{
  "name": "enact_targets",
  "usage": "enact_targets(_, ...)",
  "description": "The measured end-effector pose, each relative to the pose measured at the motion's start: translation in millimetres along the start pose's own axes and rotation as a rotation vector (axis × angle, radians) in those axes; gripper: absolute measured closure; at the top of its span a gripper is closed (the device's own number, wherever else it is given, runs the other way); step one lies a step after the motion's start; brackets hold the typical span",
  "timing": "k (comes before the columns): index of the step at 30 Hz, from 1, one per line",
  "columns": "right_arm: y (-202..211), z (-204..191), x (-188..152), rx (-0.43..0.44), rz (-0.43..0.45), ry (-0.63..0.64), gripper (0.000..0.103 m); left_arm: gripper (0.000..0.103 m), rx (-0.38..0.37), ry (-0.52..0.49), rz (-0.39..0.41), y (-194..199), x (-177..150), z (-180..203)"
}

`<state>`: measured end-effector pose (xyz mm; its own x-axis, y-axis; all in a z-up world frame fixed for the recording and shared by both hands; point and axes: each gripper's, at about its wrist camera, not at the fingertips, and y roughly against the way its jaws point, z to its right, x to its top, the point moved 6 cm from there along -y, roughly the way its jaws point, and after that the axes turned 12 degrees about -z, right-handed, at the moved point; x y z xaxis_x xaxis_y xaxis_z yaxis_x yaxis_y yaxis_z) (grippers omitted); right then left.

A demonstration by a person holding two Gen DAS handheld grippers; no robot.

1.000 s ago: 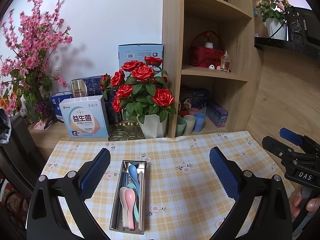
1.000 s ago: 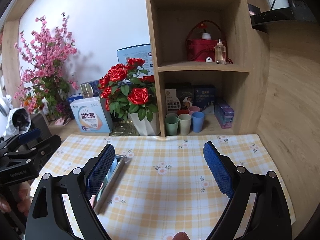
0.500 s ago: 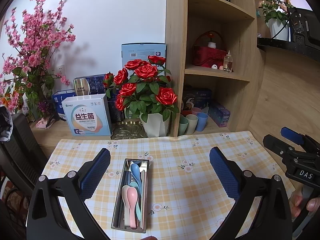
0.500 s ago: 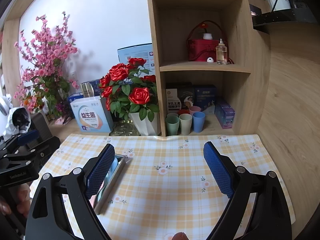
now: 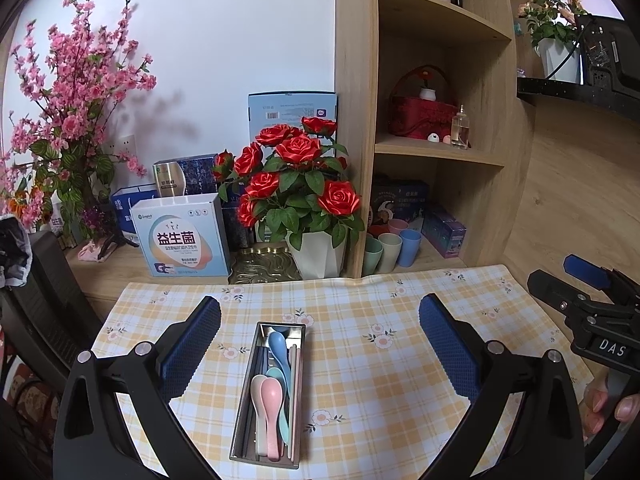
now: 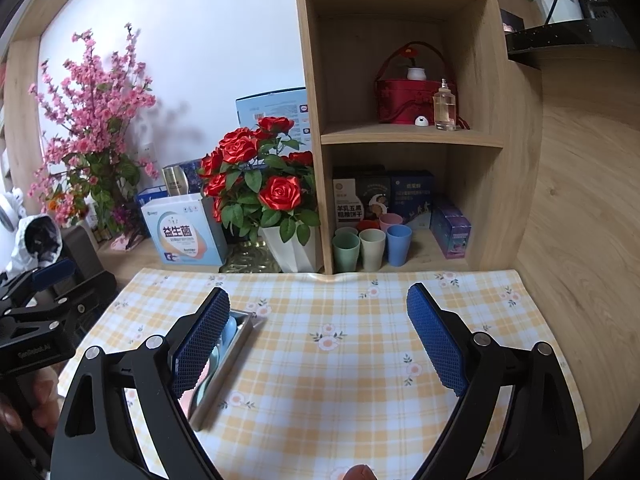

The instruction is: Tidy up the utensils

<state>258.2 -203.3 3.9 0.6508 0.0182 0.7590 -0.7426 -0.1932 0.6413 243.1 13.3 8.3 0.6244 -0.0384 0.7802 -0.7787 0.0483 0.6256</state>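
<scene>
A narrow steel utensil tray [image 5: 242, 412] lies on the yellow checked tablecloth [image 5: 360, 360]. It holds a pink spoon [image 5: 272, 412], a blue spoon [image 5: 279, 350], a teal spoon [image 5: 282, 404] and chopsticks. My left gripper [image 5: 320, 344] is open and empty, above and behind the tray, its fingers either side of it. My right gripper [image 6: 318, 340] is open and empty over the cloth, right of the tray [image 6: 224, 368], whose left part hides behind its left finger. The right gripper also shows in the left wrist view [image 5: 588, 292].
A white pot of red roses [image 5: 308, 208], a probiotics box [image 5: 182, 236] and a brass tray [image 5: 264, 266] stand behind the cloth. A wooden shelf unit [image 6: 400, 136] holds pastel cups [image 6: 372, 244], boxes and a red basket. Pink blossoms [image 5: 68, 132] stand at far left.
My left gripper has drawn back and tilted up a little, so the tray sits lower and nearer in its view. My right gripper has barely moved.
</scene>
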Motion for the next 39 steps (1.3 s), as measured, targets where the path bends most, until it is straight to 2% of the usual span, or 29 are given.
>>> enact_targets(39,-2.5,0.3,0.1,-0.005,-0.007,-0.012,0.016,0.006,0.027,-0.002,0.009,5.4,-0.9,-0.1)
